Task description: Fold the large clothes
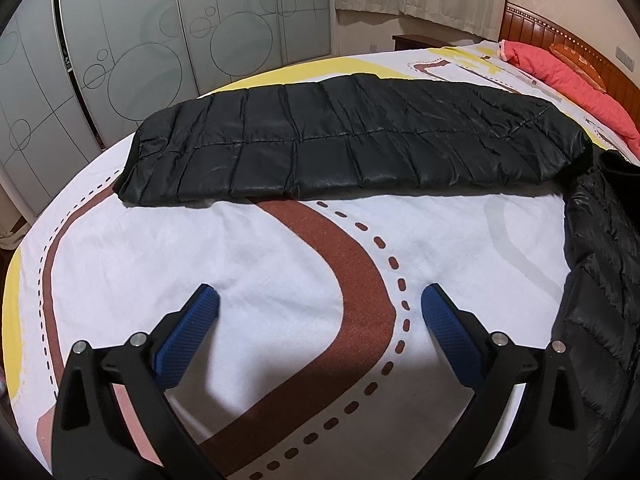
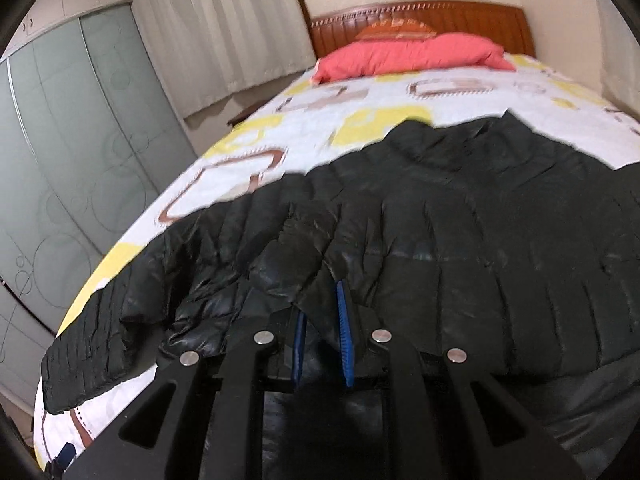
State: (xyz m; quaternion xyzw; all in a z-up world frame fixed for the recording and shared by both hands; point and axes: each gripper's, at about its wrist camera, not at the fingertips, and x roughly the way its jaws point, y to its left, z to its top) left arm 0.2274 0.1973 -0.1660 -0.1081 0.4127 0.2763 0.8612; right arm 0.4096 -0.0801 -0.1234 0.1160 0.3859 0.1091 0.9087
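The left wrist view sits low over the bed (image 1: 280,264), looking across its width toward the sliding wardrobe doors (image 1: 120,60), with the black puffer jacket (image 1: 352,140) stretched across mid-distance. The right wrist view hangs very close above the same jacket (image 2: 500,220), facing along the bed to the wooden headboard (image 2: 420,24). Both views share jacket, bedsheet, red pillow (image 1: 572,84) and wardrobe.
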